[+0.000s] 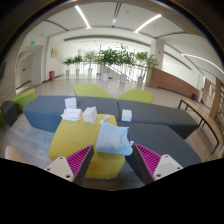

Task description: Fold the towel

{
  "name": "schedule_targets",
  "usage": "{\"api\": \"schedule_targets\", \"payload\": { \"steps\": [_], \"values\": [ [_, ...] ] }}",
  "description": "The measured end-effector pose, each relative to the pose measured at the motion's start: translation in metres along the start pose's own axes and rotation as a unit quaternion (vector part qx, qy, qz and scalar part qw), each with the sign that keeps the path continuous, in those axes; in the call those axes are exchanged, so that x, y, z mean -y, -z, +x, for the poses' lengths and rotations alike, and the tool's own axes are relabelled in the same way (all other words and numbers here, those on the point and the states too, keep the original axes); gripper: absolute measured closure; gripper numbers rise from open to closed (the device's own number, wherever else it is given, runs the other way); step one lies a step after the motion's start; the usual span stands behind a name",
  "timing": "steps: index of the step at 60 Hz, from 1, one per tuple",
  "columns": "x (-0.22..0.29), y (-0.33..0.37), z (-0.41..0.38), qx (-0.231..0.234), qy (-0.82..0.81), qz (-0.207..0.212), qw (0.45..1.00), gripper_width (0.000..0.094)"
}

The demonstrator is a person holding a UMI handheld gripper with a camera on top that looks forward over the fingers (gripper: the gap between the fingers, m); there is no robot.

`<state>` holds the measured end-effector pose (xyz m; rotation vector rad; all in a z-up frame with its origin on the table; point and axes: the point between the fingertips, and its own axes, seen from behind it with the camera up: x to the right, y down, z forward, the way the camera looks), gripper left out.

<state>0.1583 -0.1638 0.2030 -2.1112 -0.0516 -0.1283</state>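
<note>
Gripper (112, 160) jaws spread, nothing pinched. Crumpled white cloth towel (112, 138) lies between and just ahead of the magenta pads (148, 157), on a yellow cushioned seat panel (80, 135), long axis running away from the jaws. More white crumpled cloths (80, 113) lie beyond. Grey upholstered bench (160, 118) alongside offers open room.
</note>
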Motion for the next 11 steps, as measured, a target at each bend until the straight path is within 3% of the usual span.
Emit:
{"api": "schedule_targets", "payload": {
  "steps": [11],
  "values": [
    [-0.0072,0.0057,-0.0032,0.020,-0.018,0.002,1.000,0.0096]
  ]
}}
